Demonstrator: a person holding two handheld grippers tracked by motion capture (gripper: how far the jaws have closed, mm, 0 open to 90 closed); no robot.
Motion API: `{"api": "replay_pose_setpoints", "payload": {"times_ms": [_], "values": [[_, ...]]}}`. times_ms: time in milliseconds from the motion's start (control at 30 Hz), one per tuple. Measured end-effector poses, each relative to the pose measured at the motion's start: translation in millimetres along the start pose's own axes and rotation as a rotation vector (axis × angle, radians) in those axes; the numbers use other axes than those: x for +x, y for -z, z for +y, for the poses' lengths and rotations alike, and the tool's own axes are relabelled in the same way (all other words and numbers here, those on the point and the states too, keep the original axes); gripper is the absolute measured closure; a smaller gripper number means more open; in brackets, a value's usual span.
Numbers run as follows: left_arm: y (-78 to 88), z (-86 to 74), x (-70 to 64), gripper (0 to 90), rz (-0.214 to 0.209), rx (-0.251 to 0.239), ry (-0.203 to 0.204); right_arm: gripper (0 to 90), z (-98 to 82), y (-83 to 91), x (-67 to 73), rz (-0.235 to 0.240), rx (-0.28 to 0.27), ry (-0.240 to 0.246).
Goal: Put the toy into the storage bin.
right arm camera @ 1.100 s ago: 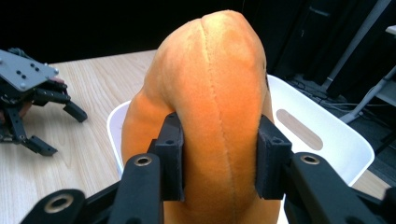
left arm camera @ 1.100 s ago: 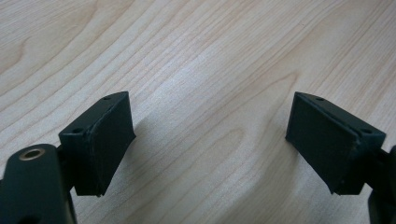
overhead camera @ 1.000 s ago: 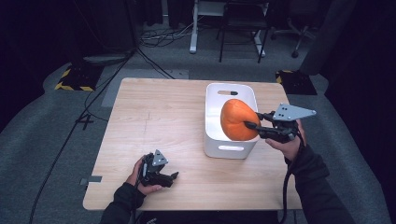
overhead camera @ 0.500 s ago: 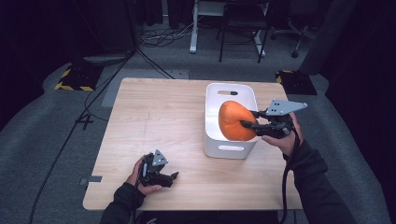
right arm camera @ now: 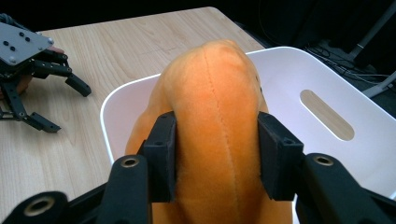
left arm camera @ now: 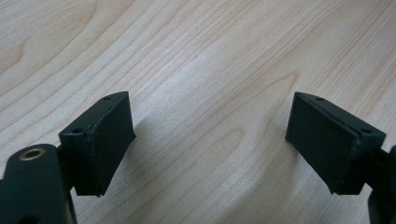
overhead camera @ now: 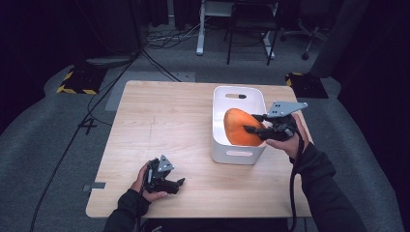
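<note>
Right tongs (right arm camera: 215, 158), just easing apart, barely pinch the orange plush toy (right arm camera: 212, 107); it may flop past the white tub (right arm camera: 327, 154); left tongs (left arm camera: 210, 140) apart, empty

Dim lab or studio recording space.
A light wooden surface (overhead camera: 169, 121) stands on grey carpet (overhead camera: 58, 145), with trailing cables (overhead camera: 159, 41), hazard-striped floor plates (overhead camera: 75, 82) and desk legs (overhead camera: 199, 29) behind.

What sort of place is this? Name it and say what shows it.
Probably a lab or recording studio: a lone wooden table on grey carpet, cables trailing across the floor, hazard-striped blocks, dark surroundings.
</note>
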State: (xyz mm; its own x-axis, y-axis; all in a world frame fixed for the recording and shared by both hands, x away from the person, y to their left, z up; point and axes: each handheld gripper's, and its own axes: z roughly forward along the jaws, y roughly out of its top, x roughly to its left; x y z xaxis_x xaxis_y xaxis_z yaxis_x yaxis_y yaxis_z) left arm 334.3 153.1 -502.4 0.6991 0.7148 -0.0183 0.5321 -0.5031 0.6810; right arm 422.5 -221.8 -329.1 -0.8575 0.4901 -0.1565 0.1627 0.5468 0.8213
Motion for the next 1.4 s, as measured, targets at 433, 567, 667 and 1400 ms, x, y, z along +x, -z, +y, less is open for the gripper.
{"api": "replay_pose_setpoints", "payload": {"times_ms": [433, 567, 667, 1400], "values": [[0.0, 0.0, 0.1, 15.2, -0.001, 0.000, 0.000, 54.1, 6.6, -15.5, 4.8, -0.003, 0.083, 0.032], [-0.2, 0.0, -0.2, 15.2, -0.001, -0.003, 0.004, 54.4, 6.7, -18.4, 4.6, 0.002, 0.096, 0.034], [-0.2, 0.0, -0.2, 15.2, -0.001, -0.003, 0.004, 54.4, 7.1, -22.0, 5.1, 0.004, 0.118, 0.038], [-0.2, 0.0, -0.2, 15.2, 0.000, -0.003, 0.004, 52.0, -0.5, -38.4, 3.1, 0.021, 0.219, 0.018]]}}
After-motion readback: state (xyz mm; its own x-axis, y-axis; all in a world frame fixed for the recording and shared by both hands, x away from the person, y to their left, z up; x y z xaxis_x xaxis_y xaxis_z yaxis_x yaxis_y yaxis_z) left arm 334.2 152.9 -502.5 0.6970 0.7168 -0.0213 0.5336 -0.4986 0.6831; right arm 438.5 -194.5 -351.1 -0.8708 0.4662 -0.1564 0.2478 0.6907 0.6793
